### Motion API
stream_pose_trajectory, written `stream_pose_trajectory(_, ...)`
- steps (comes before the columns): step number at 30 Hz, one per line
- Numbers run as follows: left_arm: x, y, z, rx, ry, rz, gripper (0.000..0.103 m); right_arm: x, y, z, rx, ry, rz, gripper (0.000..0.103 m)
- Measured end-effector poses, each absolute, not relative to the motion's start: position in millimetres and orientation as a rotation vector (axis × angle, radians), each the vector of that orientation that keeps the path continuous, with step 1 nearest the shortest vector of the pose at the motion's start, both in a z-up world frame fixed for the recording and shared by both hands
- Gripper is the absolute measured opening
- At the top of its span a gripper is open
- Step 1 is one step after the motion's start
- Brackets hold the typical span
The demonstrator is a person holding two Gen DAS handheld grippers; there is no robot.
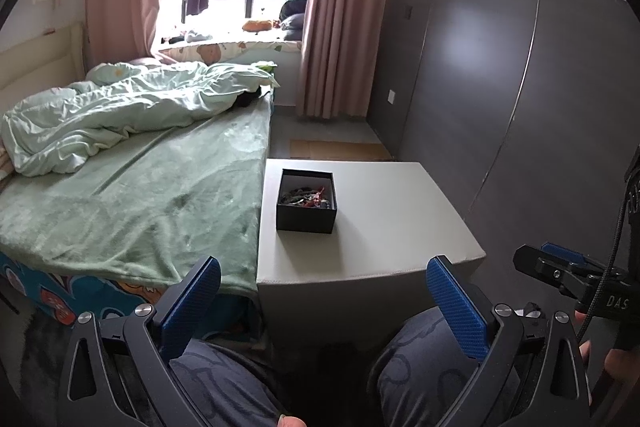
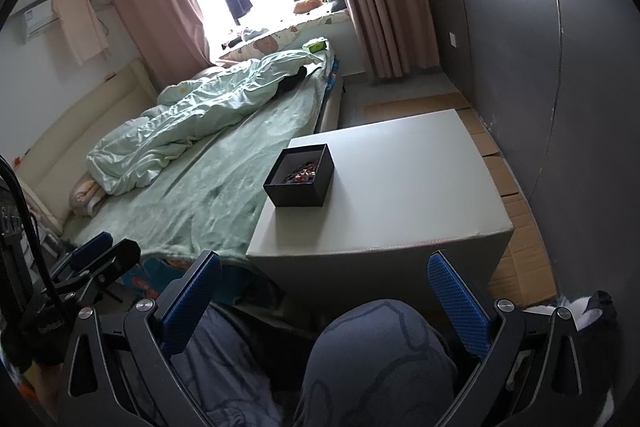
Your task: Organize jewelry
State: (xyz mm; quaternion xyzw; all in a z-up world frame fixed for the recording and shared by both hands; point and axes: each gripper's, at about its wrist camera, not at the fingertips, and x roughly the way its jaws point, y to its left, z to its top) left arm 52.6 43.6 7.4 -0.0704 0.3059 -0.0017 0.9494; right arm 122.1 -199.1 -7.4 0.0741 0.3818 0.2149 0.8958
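Observation:
A small black open box (image 1: pixel 306 201) (image 2: pixel 299 175) stands on a pale grey table (image 1: pixel 380 223) (image 2: pixel 400 195) beside the bed. Inside it lies a tangle of jewelry (image 1: pixel 307 195) (image 2: pixel 304 172) with red and dark pieces. My left gripper (image 1: pixel 325 269) hangs open in front of the table's near edge, above a person's knees, with nothing between its blue pads. My right gripper (image 2: pixel 325 267) is open too, short of the table and well back from the box. The right gripper (image 1: pixel 560 267) also shows at the right edge of the left wrist view.
A bed (image 1: pixel 132 195) with a green sheet and a crumpled quilt (image 1: pixel 120 111) adjoins the table's left side. A dark grey wardrobe (image 1: pixel 520 87) runs along the right. Cardboard (image 2: pixel 516 211) covers the floor by the table. The person's knees (image 2: pixel 376 355) fill the foreground.

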Motion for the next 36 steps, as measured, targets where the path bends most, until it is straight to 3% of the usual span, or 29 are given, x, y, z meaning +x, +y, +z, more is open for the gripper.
stream_pose_trajectory(36, 35.0, 39.9, 25.7, -0.072, 0.571, 0.048, 0.103, 123.8, -199.2, -0.5, 0.109, 0.778, 0.427, 0.103)
